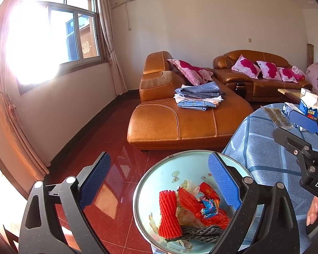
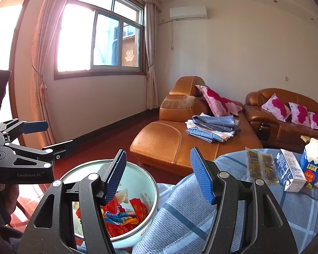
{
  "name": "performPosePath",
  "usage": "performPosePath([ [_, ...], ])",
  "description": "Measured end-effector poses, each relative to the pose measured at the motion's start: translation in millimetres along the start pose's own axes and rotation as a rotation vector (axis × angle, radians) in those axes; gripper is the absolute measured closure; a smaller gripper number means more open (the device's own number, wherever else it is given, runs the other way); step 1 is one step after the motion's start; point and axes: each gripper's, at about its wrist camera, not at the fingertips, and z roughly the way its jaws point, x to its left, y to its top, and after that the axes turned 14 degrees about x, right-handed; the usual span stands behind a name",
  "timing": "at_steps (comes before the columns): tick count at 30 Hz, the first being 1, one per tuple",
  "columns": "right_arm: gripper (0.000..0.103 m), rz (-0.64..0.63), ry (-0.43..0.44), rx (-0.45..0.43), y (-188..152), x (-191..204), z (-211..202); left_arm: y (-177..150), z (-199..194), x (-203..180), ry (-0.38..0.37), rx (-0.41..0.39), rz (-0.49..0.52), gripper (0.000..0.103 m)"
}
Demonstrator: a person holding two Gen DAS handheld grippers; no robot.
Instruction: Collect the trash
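A light blue enamel basin (image 1: pixel 152 182) sits low beside the table and holds red foam netting (image 1: pixel 168 213), red and blue wrappers (image 1: pixel 207 205) and a grey rope. My left gripper (image 1: pixel 159 182) hangs open above it, one finger over the inside and one over the floor, gripping nothing. My right gripper (image 2: pixel 158 177) is open and empty over the basin rim (image 2: pixel 155 187) and the table edge. Further back on the blue checked tablecloth (image 2: pixel 201 222) lie two dark snack packets (image 2: pixel 260 167), a small white carton (image 2: pixel 288 171) and a blue "Look" milk carton (image 2: pixel 313 160).
An orange leather sofa (image 1: pixel 176 118) with folded bedding (image 1: pixel 197 97) and pink cushions stands behind the table, over a glossy red tiled floor (image 1: pixel 116 169). In the right wrist view the left gripper (image 2: pixel 53 135) shows at the left. A hand (image 1: pixel 313 211) is at the right edge.
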Motion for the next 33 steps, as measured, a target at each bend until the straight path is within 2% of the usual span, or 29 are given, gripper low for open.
performPosePath([
  [33, 0.041, 0.011, -0.004, 0.002, 1.3, -5.8, 1.6, -0.5, 3.6, -0.7, -0.006, 0.006, -0.004, 0.009],
])
